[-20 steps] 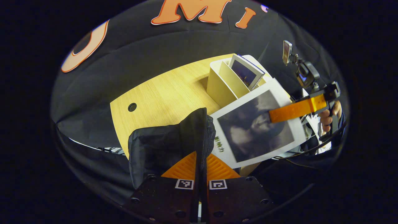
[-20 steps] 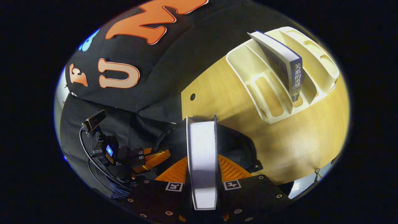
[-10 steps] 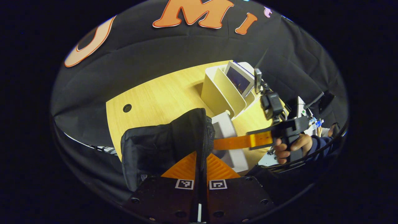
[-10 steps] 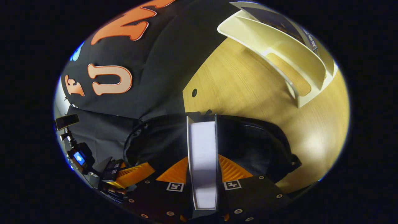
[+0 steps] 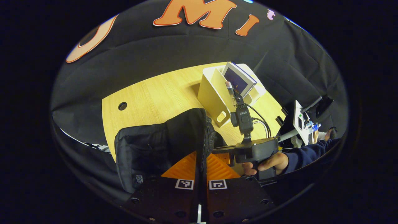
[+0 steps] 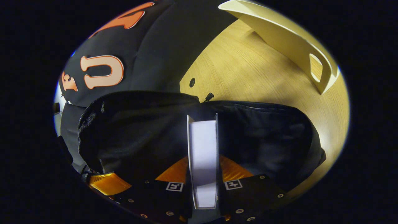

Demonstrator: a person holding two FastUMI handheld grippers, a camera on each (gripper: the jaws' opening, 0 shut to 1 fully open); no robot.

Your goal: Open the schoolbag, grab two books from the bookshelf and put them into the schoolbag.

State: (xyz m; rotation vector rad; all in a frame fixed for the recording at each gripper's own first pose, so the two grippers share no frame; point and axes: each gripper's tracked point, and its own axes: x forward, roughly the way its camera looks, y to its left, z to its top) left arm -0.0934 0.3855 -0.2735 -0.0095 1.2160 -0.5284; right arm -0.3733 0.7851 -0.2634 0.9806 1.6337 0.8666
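Since a moment ago, my right claw (image 6: pixel 202 161) has carried its book (image 6: pixel 202 155) down into the open schoolbag (image 6: pixel 130 130), clamped on both covers. My left claw (image 5: pixel 201 168) stays clenched on the bag's zipper edge, holding the mouth open. Farther off on the wooden table (image 5: pixel 155 96), the white bookshelf (image 5: pixel 214 93) holds one more book (image 5: pixel 238 79), leaning upright.

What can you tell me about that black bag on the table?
The black fabric schoolbag stands on the light wooden table, soft and creased, its zipper open and its mouth gaping. The left gripper pinches its zippered edge between shut jaws. The right gripper holds a white-paged book lowered into the opening.
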